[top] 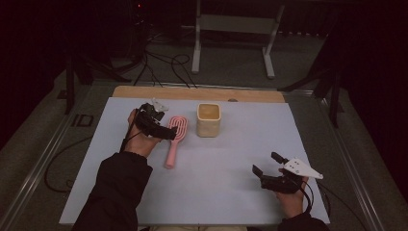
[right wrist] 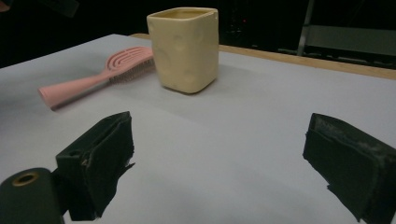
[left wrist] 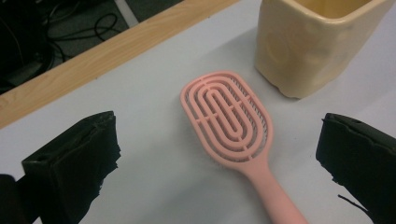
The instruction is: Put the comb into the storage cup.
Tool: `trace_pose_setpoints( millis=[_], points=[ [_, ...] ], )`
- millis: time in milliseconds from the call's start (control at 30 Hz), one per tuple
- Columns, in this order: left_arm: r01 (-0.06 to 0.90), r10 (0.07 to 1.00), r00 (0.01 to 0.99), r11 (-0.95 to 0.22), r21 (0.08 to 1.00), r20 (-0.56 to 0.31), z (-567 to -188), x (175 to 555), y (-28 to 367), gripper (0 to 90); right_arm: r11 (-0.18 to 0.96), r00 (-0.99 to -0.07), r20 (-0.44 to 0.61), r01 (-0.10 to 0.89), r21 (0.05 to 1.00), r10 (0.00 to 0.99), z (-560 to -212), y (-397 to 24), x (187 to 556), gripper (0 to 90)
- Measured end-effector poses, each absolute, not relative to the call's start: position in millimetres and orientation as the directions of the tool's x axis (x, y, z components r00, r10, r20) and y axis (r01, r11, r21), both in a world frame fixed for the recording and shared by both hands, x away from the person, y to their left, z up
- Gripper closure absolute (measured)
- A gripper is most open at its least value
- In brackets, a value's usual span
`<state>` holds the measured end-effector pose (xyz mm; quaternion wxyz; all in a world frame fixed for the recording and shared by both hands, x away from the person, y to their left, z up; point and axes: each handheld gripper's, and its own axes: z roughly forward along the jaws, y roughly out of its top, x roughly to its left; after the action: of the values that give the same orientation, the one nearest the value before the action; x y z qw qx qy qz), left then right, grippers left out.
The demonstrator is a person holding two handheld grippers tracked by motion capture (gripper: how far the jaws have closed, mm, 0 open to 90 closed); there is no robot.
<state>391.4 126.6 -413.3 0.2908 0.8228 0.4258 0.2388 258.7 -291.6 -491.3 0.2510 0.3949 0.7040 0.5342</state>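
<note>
Beyond the left hand-held gripper [top: 166, 131], past the far edge of the pale blue table [top: 216, 192], runs a strip of light wood [top: 144, 92]. Farther off lies a grey carpeted floor [top: 231, 57] with black cables [top: 163, 67] looping across it and a white metal frame [top: 233, 24] standing on two legs. The room behind is dark. Metal rails [top: 38, 168] flank the table on both sides.

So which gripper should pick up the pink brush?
Left. The left gripper hangs right over the pink brush, jaws open. The right gripper sits far off near the table's front edge.
</note>
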Motion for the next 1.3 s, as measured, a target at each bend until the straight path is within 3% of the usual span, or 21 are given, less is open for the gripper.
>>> trace_pose_setpoints(
  millis=[1300],
  points=[
    [0.711, 0.854, 0.507, -0.492, 0.503, 0.119, -453.8, 409.9, 89.3, 0.1, 0.113, -0.558, 0.071, 0.289, 0.951, 0.827, -491.6, -293.7, 258.7, 8.4]
  ],
)
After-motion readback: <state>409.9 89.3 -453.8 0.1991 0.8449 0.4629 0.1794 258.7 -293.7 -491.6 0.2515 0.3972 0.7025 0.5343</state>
